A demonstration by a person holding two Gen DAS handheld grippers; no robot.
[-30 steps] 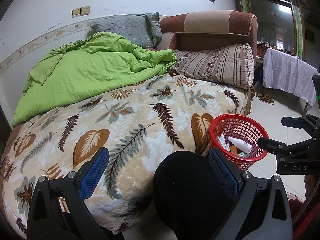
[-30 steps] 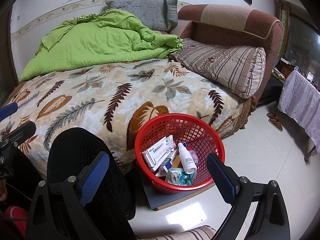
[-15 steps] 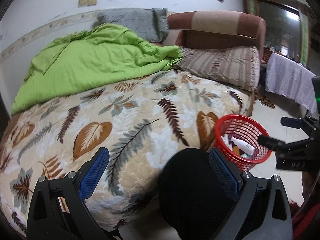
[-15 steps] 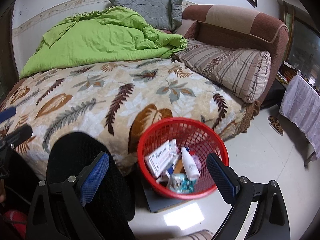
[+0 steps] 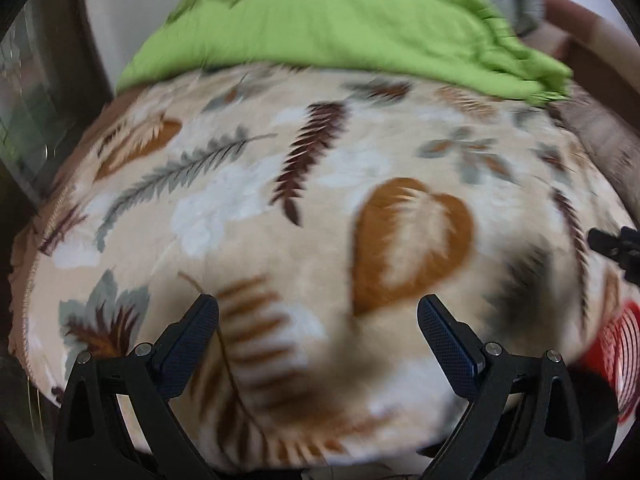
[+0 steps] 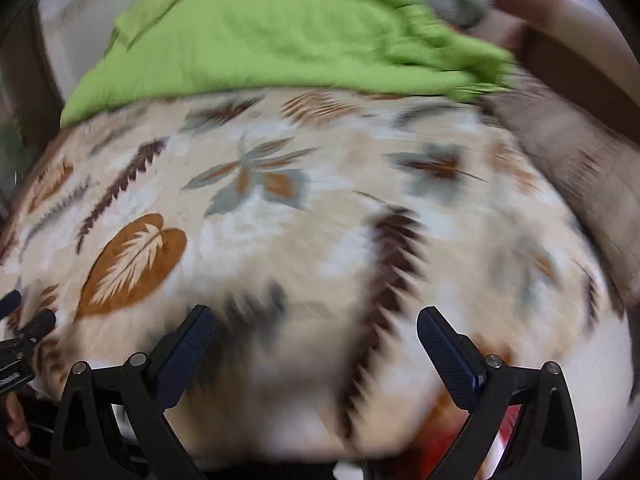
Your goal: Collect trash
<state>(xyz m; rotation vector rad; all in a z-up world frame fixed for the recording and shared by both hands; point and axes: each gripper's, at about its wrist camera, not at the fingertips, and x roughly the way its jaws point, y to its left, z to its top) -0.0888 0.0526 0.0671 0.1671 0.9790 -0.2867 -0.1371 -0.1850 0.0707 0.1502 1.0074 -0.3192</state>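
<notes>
Both views are motion-blurred and look down over the bed. My left gripper (image 5: 318, 332) is open above the leaf-patterned blanket (image 5: 304, 208), with nothing between its fingers. My right gripper (image 6: 314, 338) is open too, empty, over the same blanket (image 6: 304, 216). The red trash basket (image 5: 618, 352) shows only as a sliver at the lower right of the left wrist view; a red blur low in the right wrist view may be the same basket. No loose trash is visible on the blanket. The other gripper's tip (image 5: 612, 242) pokes in at the right edge of the left wrist view.
A crumpled green quilt (image 5: 340, 20) covers the far part of the bed (image 6: 280, 36). A brown padded headboard (image 6: 568, 44) and a striped pillow (image 6: 580, 152) lie at the right. A hand (image 6: 16, 420) shows at the lower left.
Both grippers have swung fast forward and over the bed, so the blanket now fills both views. The red basket has slid to the lower edge, and the black chair back is out of sight.
</notes>
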